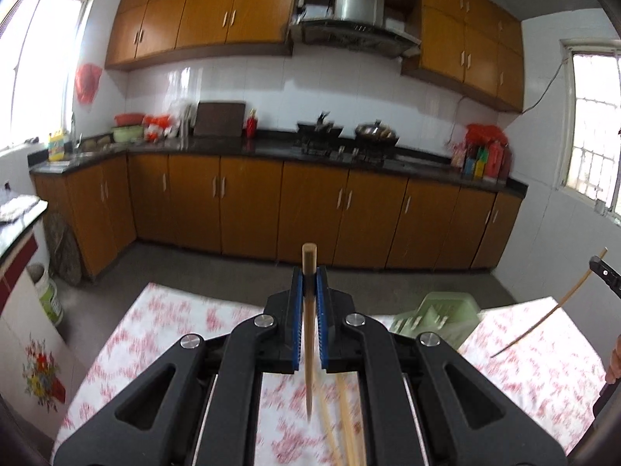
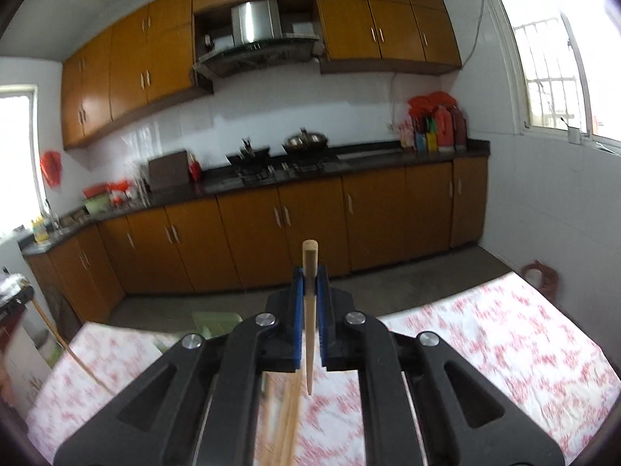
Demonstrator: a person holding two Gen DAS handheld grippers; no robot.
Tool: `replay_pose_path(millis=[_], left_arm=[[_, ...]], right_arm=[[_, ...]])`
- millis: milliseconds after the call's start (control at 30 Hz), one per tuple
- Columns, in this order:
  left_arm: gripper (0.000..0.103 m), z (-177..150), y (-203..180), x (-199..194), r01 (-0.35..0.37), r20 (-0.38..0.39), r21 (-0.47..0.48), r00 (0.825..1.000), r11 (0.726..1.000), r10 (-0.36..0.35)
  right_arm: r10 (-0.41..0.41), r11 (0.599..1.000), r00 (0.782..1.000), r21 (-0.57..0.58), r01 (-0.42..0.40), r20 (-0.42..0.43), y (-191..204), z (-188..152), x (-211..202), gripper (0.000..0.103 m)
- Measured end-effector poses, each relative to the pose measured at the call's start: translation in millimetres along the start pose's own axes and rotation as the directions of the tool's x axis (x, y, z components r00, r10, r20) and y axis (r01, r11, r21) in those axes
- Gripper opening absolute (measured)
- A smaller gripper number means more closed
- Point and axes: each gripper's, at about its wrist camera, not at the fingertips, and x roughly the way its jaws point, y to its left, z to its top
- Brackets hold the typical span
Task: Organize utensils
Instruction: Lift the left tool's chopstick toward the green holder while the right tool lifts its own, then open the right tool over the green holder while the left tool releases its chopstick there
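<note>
My left gripper (image 1: 309, 273) is shut on a wooden chopstick (image 1: 309, 334) that stands nearly upright between its blue pads, its blunt end poking above the fingertips. In the right wrist view my right gripper (image 2: 309, 277) is likewise shut on a second wooden chopstick (image 2: 309, 330), pointed end down. Both are held above the table with the red-and-white floral cloth (image 1: 163, 334). More loose chopsticks (image 1: 343, 419) lie blurred on the cloth below the left gripper, and loose chopsticks (image 2: 285, 423) also show below the right. A pale green utensil holder (image 1: 438, 316) stands on the table to the right of my left gripper.
Across a grey floor runs a kitchen counter (image 1: 349, 159) with a stove, pans and bottles over brown cabinets. The other gripper with its chopstick (image 1: 559, 306) shows at the right edge of the left wrist view. A white bucket (image 1: 48, 291) stands left of the table.
</note>
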Motion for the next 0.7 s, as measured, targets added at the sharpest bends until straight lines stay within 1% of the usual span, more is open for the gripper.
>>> replay_pose_path(millis=[133, 200, 233, 300, 400, 467, 567, 700], left_arm=[[0.007, 38, -22, -9, 0.035, 0.073, 0.001, 0.997, 0.999, -0.035], [0.007, 56, -35, -11, 0.055, 0.113, -0.006, 0.992, 0.998, -0.054], [0.007, 61, -39, -12, 0.06, 0.127, -0.006, 0.99, 0.998, -0.059], [0.007, 74, -54, -10, 0.07, 0.163, -0.009, 0.984, 0.997, -0.068], [0.007, 85, -72, -1, 0.084, 0.188, -0.018, 0.979, 0.996, -0.079], [0.007, 87, -80, 6, 0.093, 0.206, -0.028, 0.975, 0.995, -0.085], [0.007, 84, -88, 18, 0.094, 0.219, -0.047, 0.972, 0.994, -0.082], [0.007, 71, -94, 39, 0.102, 0.205, -0.08, 0.975, 0.992, -0.083]], right_arm=[[0.063, 0.998, 0.996, 0.014, -0.064, 0.068, 13, 37, -11, 0.008], [0.095, 0.995, 0.991, 0.017, -0.097, 0.093, 22, 50, -14, 0.008], [0.109, 0.994, 0.989, 0.015, -0.111, 0.105, 26, 56, -15, 0.008], [0.13, 0.991, 0.984, 0.008, -0.132, 0.12, 32, 64, -15, 0.008], [0.156, 0.988, 0.979, -0.005, -0.157, 0.132, 42, 71, -14, 0.008], [0.171, 0.985, 0.978, -0.003, -0.171, 0.124, 46, 72, -6, 0.008], [0.189, 0.982, 0.978, 0.008, -0.19, 0.09, 46, 67, 9, 0.008], [0.195, 0.981, 0.98, 0.01, -0.196, 0.042, 47, 55, 34, 0.008]])
